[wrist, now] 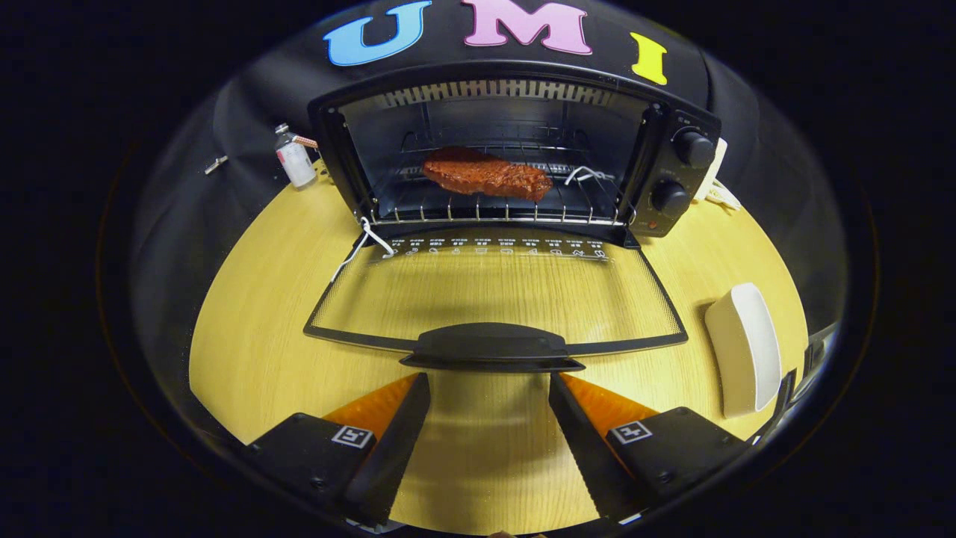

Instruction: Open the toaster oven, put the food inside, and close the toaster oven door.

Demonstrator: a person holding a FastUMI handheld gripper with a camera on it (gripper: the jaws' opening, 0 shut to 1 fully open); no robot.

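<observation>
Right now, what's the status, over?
Claw open, empty, just short of door handle. Steak on oven rack. Door down flat. Path clear.

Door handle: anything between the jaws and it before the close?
Nothing visible. The gripper is open, jaws spread just short of the door handle, bare table between. The steak sits well back on the rack, off the glass door.

Steak in open oven at twelve o'clock

Steak (pixel 487 176) is lying on the toaster oven (pixel 515 149) rack; dropped door (pixel 493 299) is resting just ahead of the parted fingers (pixel 396 433).
</observation>
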